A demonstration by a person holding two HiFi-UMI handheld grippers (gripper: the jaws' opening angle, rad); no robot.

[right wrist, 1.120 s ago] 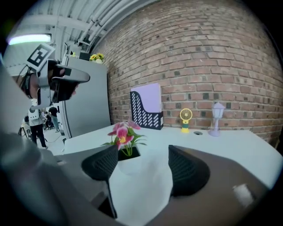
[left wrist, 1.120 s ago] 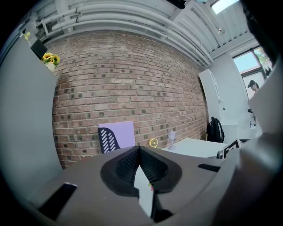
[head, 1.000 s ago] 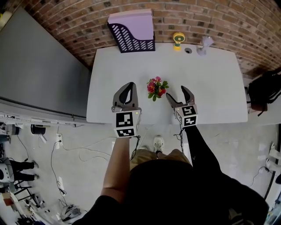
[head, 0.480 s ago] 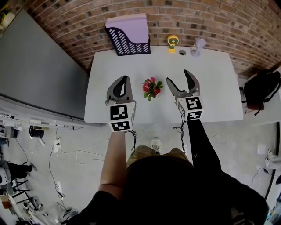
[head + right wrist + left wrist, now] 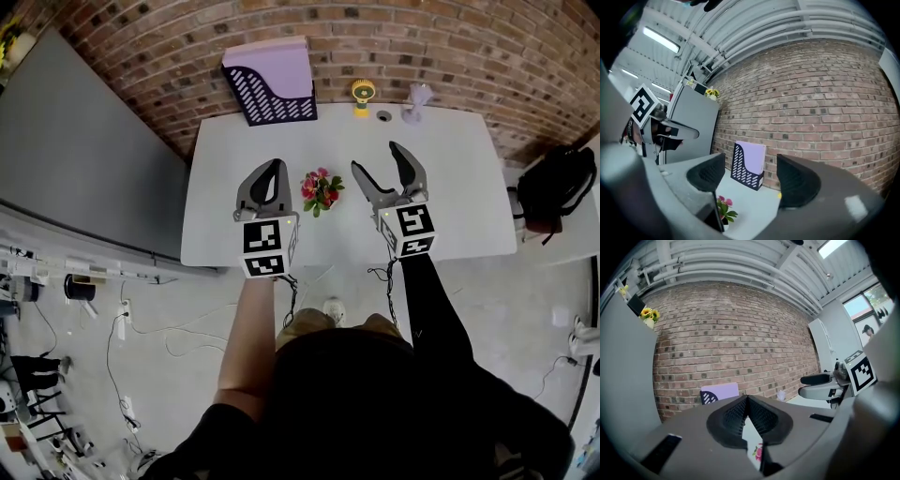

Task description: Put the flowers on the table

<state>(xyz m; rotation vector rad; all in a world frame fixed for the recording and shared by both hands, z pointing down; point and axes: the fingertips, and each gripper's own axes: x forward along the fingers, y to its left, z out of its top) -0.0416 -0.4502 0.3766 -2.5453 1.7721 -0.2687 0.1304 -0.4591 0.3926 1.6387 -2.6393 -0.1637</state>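
In the middle of the head view, the left gripper [image 5: 272, 170] is clenched on nothing and the right gripper [image 5: 375, 157] gapes empty. Between them the flowers [image 5: 319, 190] stand on the white table [image 5: 459, 197]. Farther up, a purple file holder [image 5: 270, 82] stands against the brick wall [image 5: 469, 47].

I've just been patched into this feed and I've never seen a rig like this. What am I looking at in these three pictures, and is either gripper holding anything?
There is no robot arm here: a person holds a two-jaw gripper in each hand. The head view looks down from a camera on the person's head. The other two views ride on the grippers and look along their jaws. The left gripper has its jaws together, with nothing between them. The right gripper has its jaws apart and is empty. Between the two grippers, the flowers sit on the white table. At the far edge, by the brick wall, is a purple file holder.
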